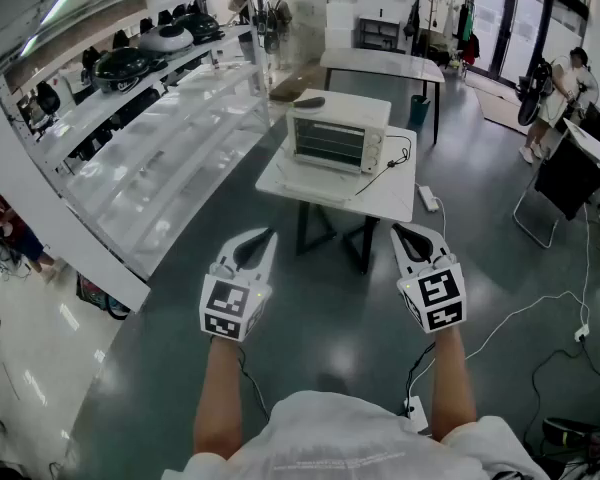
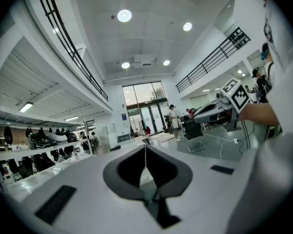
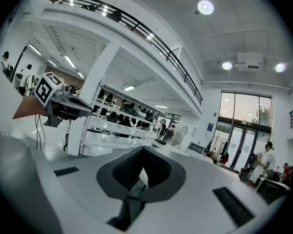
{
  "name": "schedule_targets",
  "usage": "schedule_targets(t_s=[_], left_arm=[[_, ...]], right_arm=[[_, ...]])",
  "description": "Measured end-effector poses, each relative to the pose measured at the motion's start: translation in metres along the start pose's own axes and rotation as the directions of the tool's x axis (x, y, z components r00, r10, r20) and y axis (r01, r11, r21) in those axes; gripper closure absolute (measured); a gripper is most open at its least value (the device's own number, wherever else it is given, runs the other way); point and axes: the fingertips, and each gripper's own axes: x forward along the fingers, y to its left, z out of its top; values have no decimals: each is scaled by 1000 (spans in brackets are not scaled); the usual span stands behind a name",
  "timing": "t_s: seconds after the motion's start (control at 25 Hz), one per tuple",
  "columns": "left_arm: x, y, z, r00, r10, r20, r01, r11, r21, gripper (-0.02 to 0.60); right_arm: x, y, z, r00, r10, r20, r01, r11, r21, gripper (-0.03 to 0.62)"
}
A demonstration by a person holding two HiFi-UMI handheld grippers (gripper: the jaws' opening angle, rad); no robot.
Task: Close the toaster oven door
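A person stands on the grey floor of a bright workshop hall, arms out, with 2 tools raised side by side ahead of the chest. The left hand-held gripper and the right hand-held gripper both have their jaws pressed together on nothing, as each gripper's own view confirms. That suits a job of pushing, which needs no pinch.

The toaster oven sits well apart from both tools, on a small white worktop in the middle of the hall. Its front faces the person, so a straight walk up brings the door within reach. A pale panel that looks like the door lies dropped flat in front of the oven's wire racks, though at this range that cannot be told for sure.

A black cable runs from the oven across the worktop toward a power strip on the floor, which probably explains why the appliance sits near that edge. A dark object rests on the oven's top. Long white shelves run along the person's left.

The task looks not yet begun. Next would be closing the gap, then getting a shut jaw tip under the door's front edge and swinging it up. The light worktop and the trailing cable are the likely risks.
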Motion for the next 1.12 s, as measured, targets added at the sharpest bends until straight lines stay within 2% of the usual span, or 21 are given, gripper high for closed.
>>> schedule_targets(t_s=[0.68, 0.84, 1.12], left_arm=[[-5, -15, -22, 997, -47, -57, 47, 999, -17, 563], [-9, -14, -27, 998, -46, -54, 43, 998, -44, 563], [-16, -15, -31, 995, -86, -59, 81, 993, -83, 561]], right_arm=[[-3, 18, -14, 999, 47, -20, -45, 997, 62, 579], [-4, 25, -15, 998, 64, -14, -62, 995, 82, 579], [-2, 40, -10, 994, 111, 2, -111, 988, 112, 576]])
